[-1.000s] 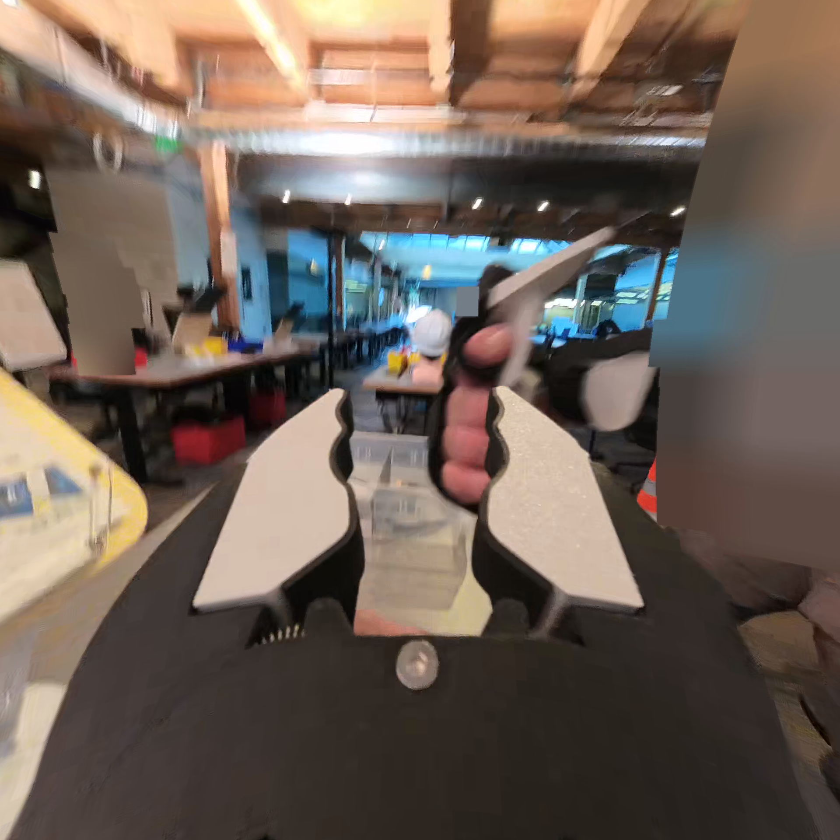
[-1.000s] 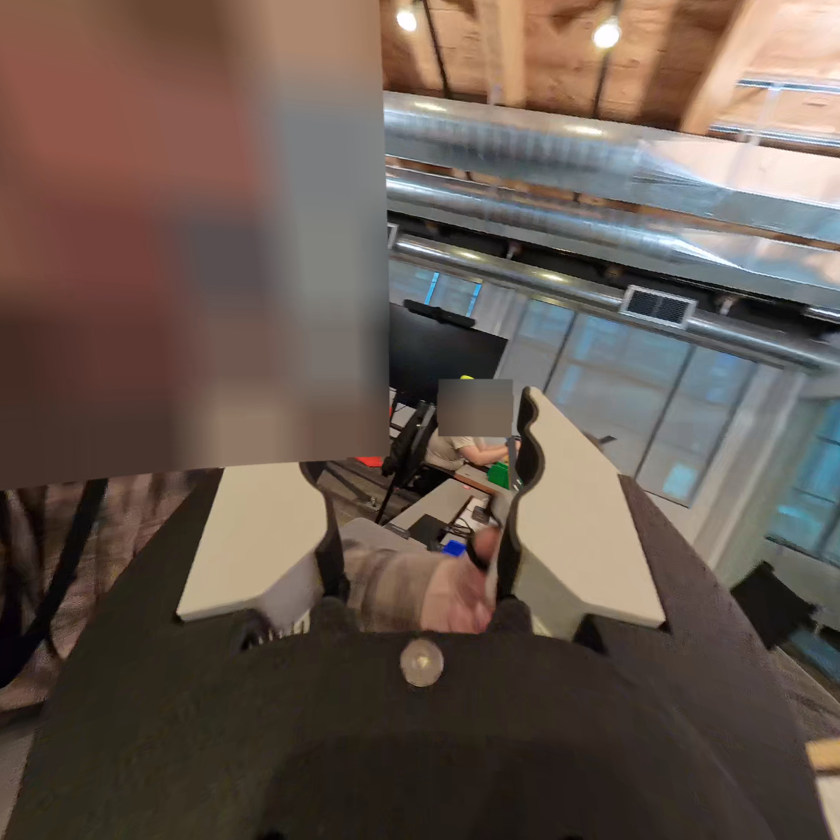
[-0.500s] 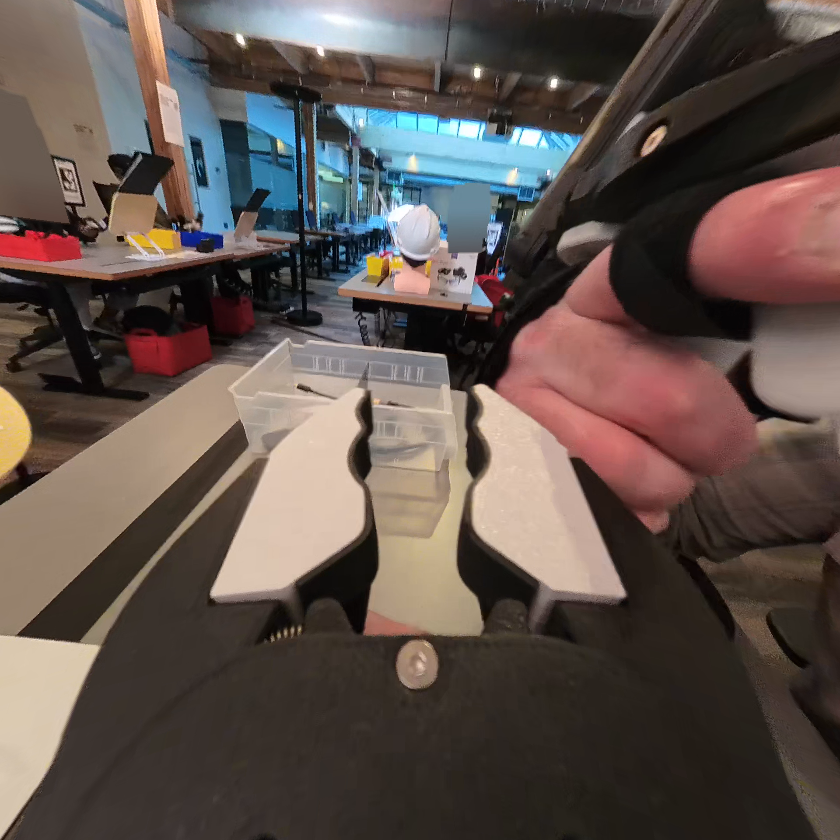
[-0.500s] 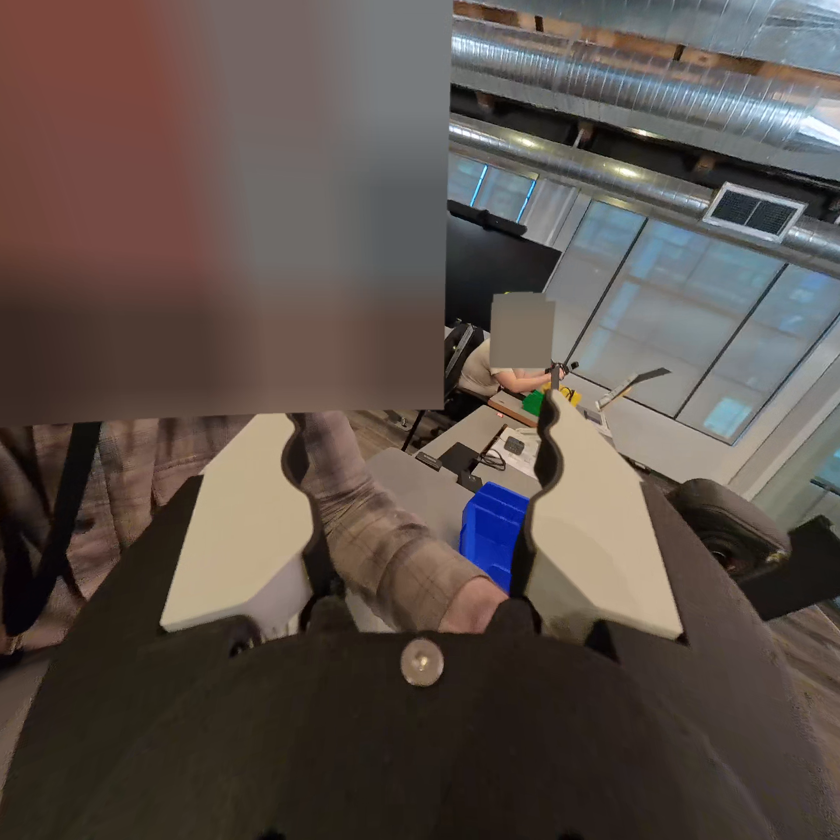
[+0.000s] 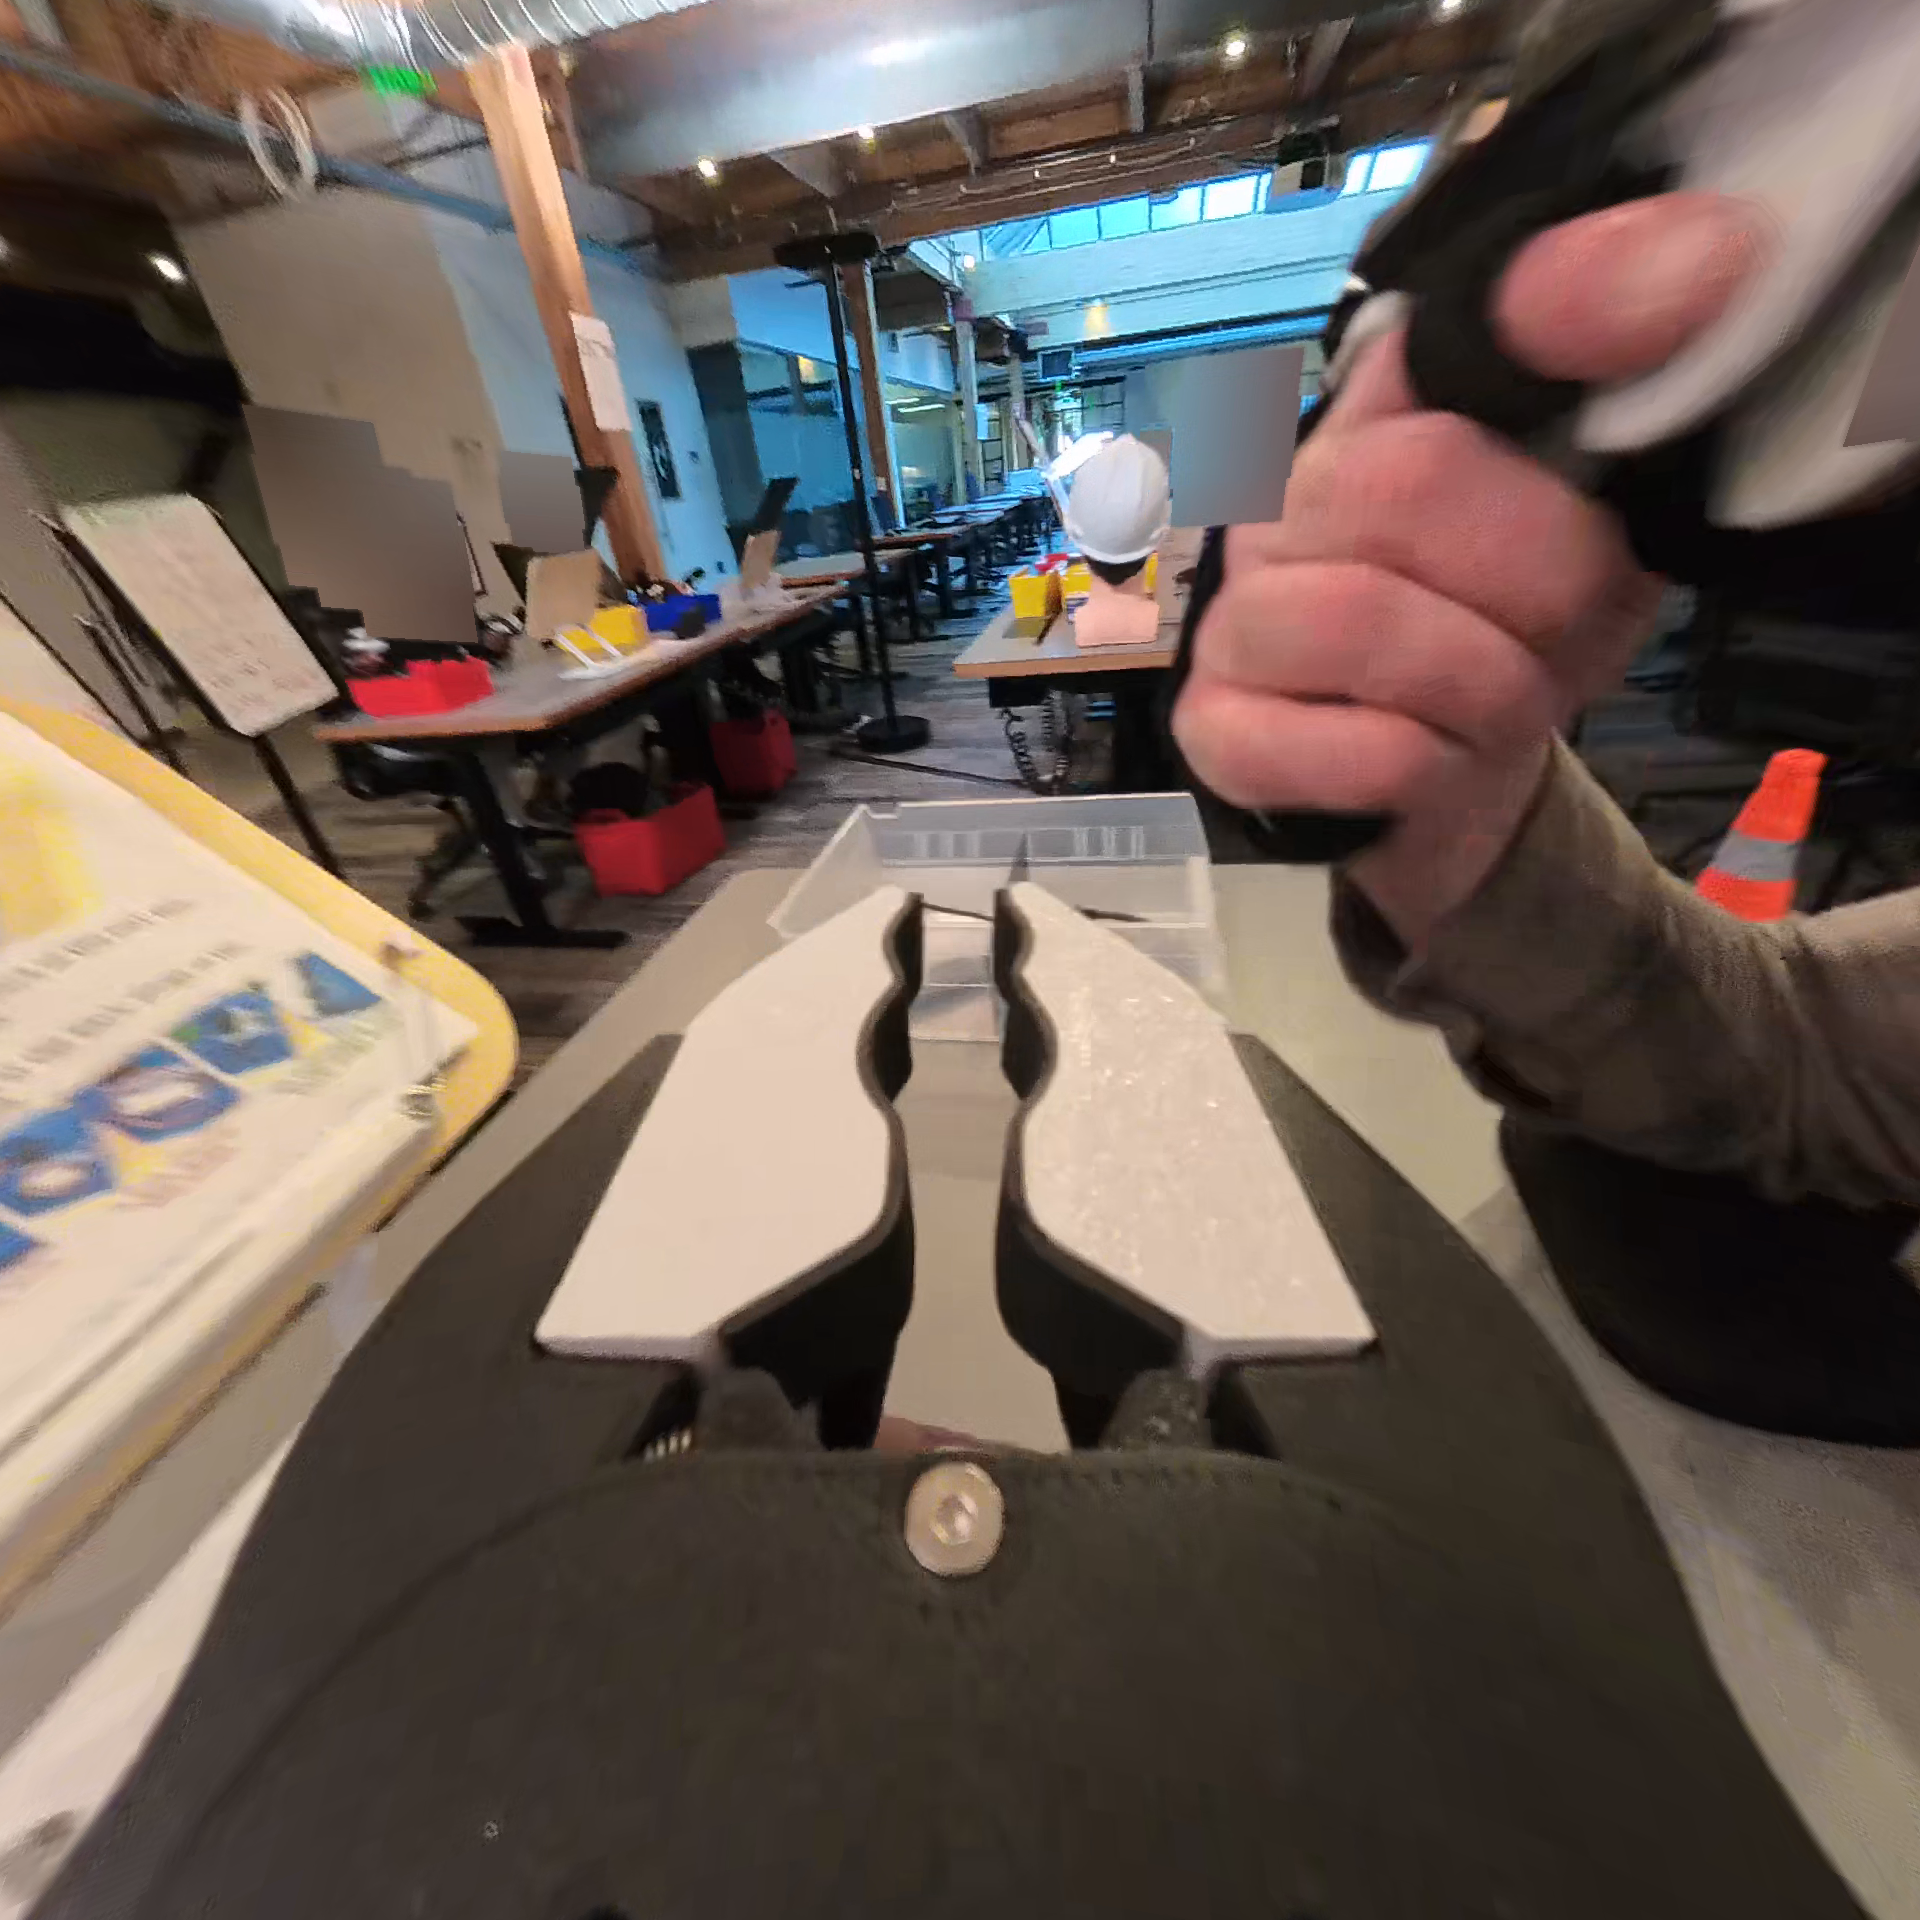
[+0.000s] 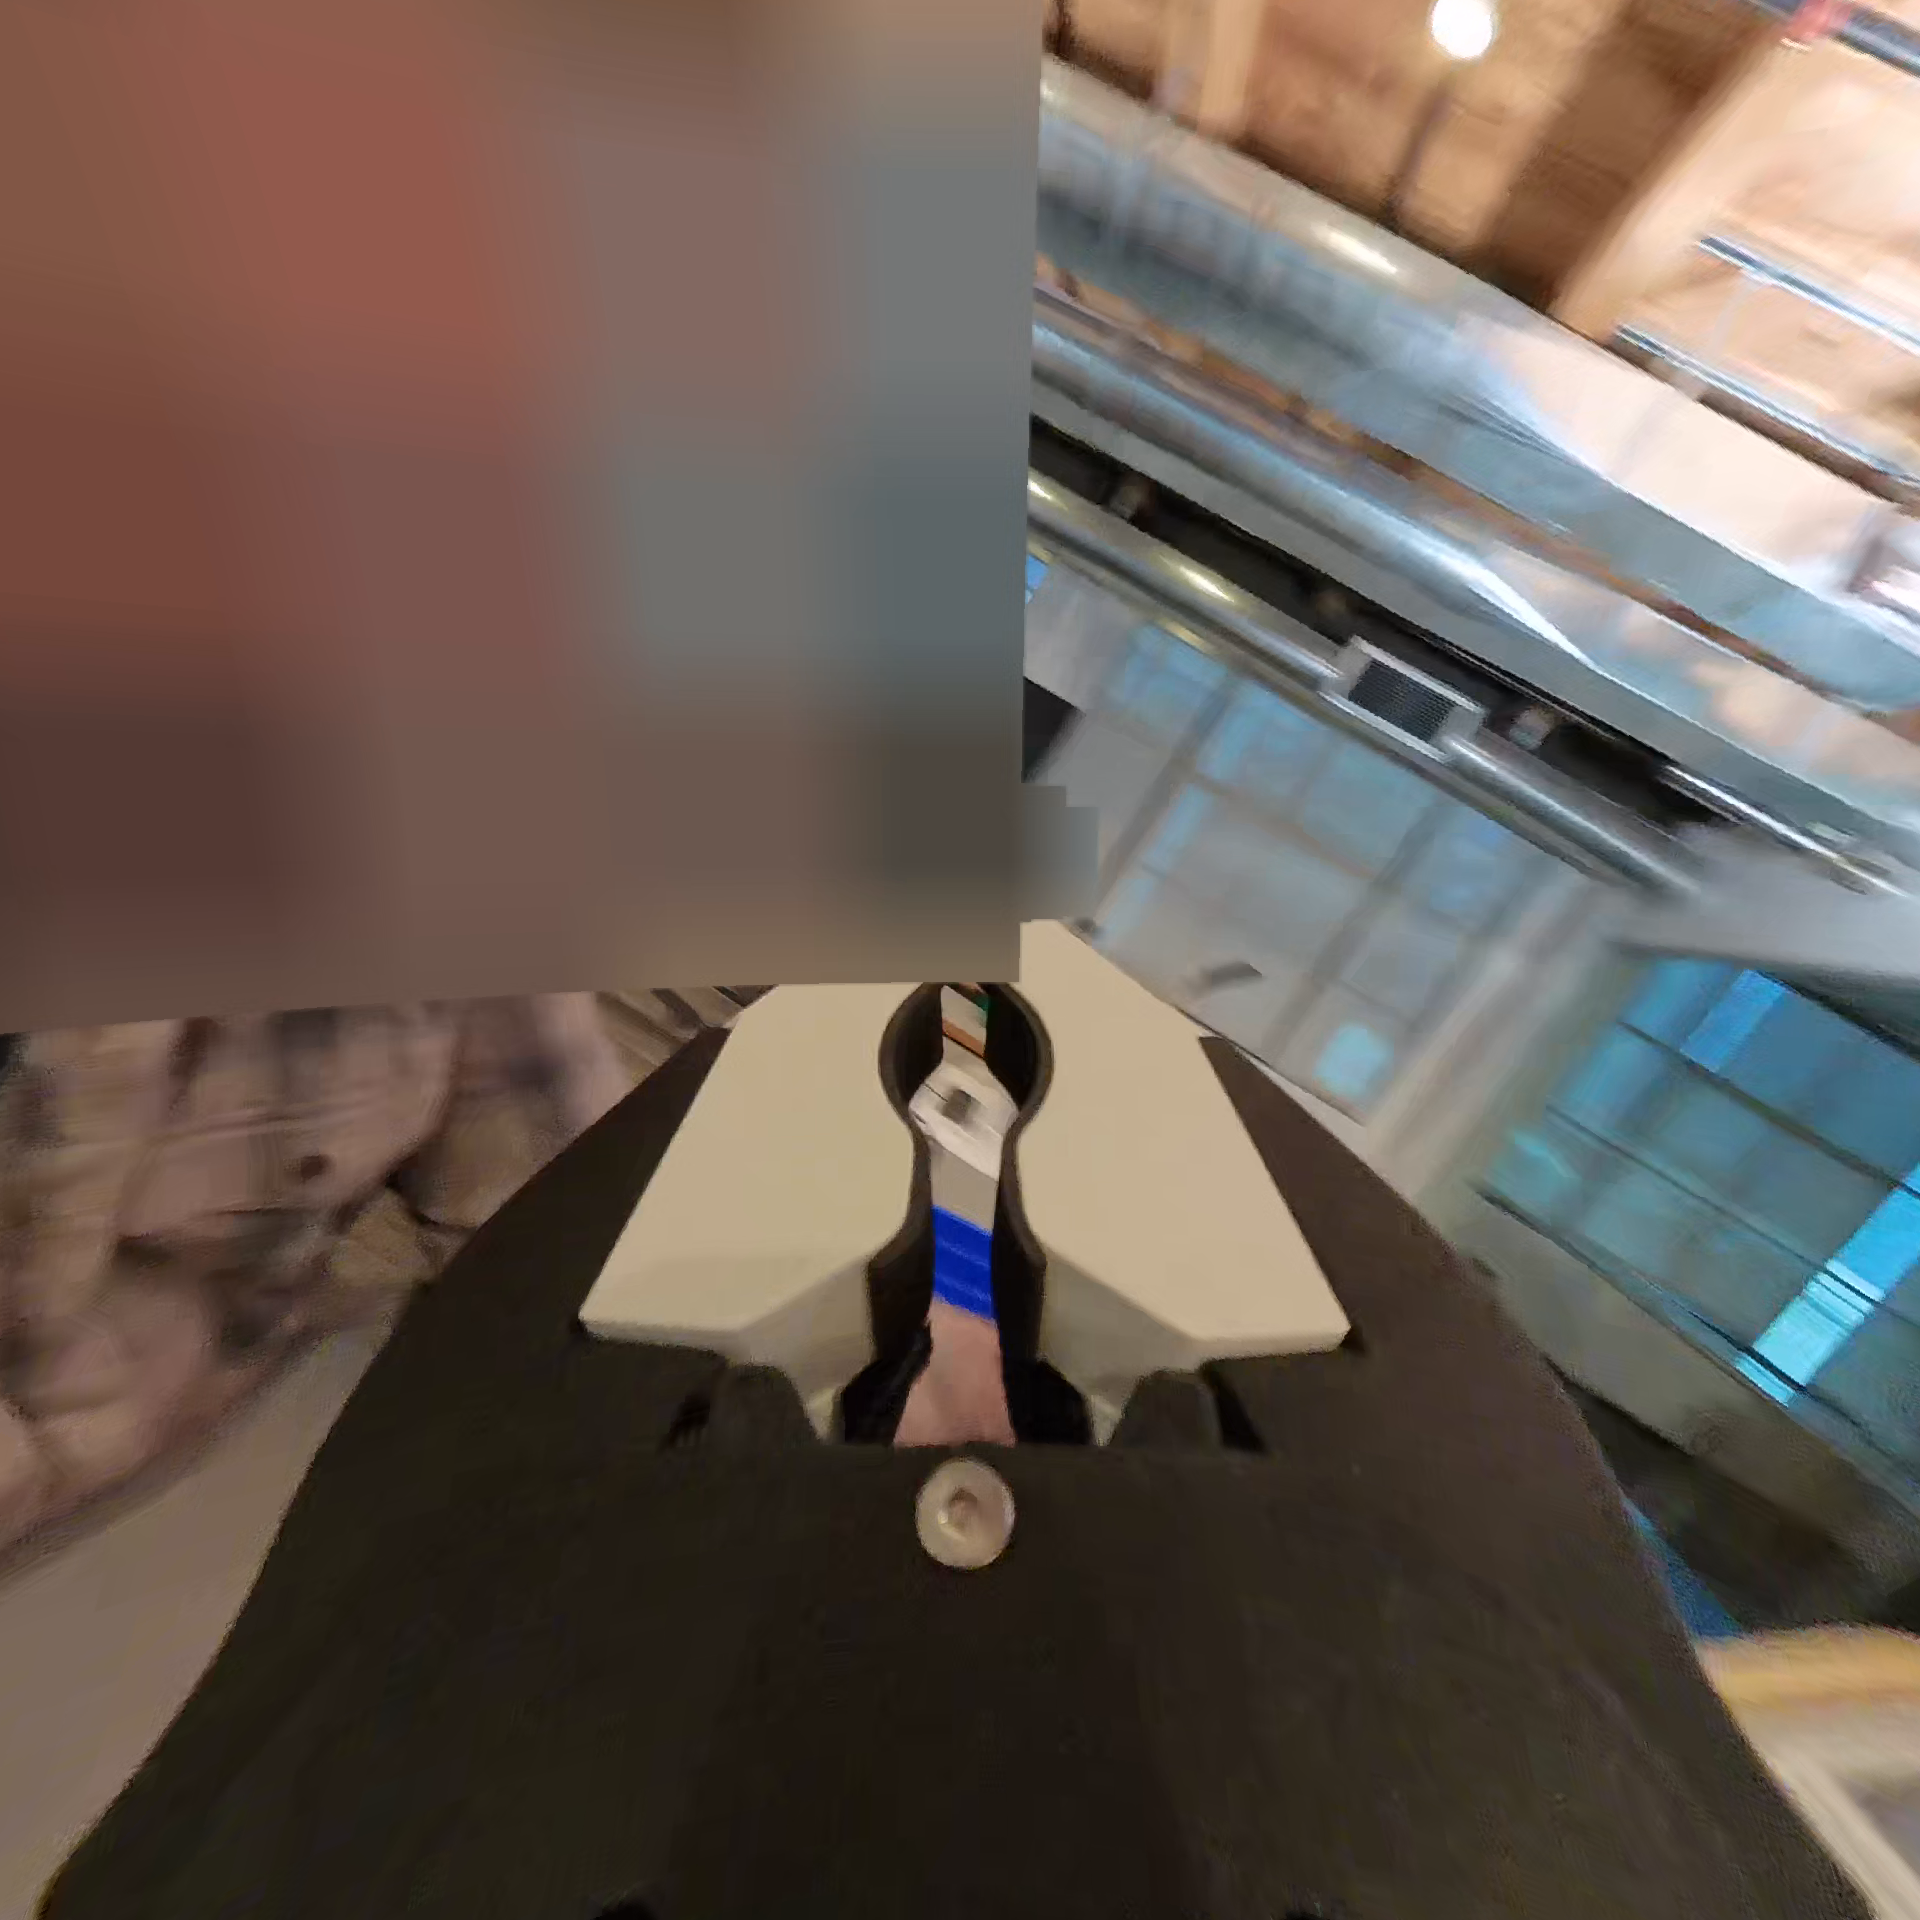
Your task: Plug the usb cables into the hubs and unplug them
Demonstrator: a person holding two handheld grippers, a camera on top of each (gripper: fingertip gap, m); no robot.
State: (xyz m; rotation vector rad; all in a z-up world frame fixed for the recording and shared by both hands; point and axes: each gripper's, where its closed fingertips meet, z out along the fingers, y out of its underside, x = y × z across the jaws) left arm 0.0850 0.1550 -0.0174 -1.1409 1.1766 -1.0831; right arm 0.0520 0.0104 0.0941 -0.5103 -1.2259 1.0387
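The left gripper (image 5: 951,914) hangs low over the grey worktop (image 5: 1309,1049), its two white fingers (image 5: 774,1132) parted by a narrow gap with nothing between them. At the worktop's left edge lies a yellow-rimmed tray (image 5: 457,1049) topped with printed sheets, blurred. Just past the fingertips, toward the far edge, sits a clear plastic bin (image 5: 997,842); a thin dark cable (image 5: 961,912) shows inside it, too small to tell whether it is one of the usb cables, and no hub can be made out. Above the right side of the worktop, a hand (image 5: 1382,613) in a grey sleeve grips the black handle of the right gripper (image 5: 1766,239), held high and blurred. Farther off stand desks with red bins (image 5: 649,842), an orange traffic cone (image 5: 1761,836) and a white hard hat (image 5: 1117,499) on a mannequin head.

In the right wrist view, the right gripper (image 6: 966,997) tilts up toward ceiling ducts (image 6: 1455,343) and windows, its fingers nearly pressed together at the tips, pinching nothing.
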